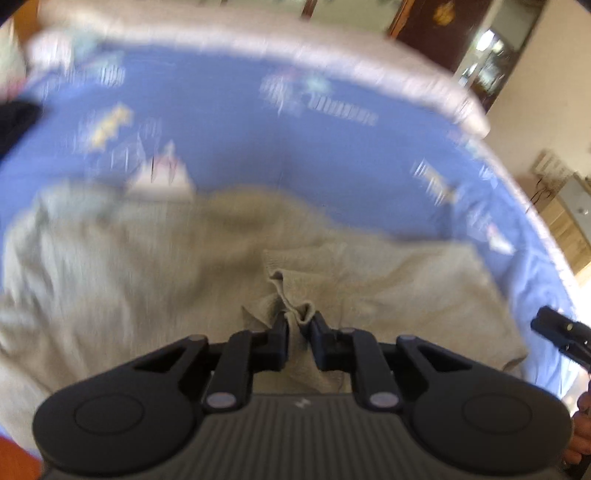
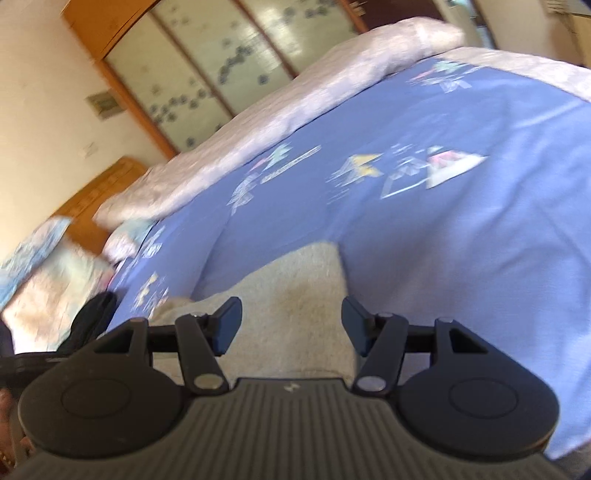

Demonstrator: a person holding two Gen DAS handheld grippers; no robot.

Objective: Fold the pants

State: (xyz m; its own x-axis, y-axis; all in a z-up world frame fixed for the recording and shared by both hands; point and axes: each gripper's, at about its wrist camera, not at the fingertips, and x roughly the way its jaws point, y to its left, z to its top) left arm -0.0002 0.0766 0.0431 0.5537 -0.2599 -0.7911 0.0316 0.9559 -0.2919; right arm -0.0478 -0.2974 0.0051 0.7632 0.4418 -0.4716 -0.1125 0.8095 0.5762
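My left cam sits low & close behind its fingers, facing across the bed toward the far edge. Right cam's tilted, close too, facing the wardrobe. Both share the blue bedspread & beige pants.

Black ribbed hand-held gripper, silver rivets.

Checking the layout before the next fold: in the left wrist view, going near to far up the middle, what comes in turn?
left gripper pinching the beige pants → blue printed bedcover → pale quilt edge → wardrobe, blurred.
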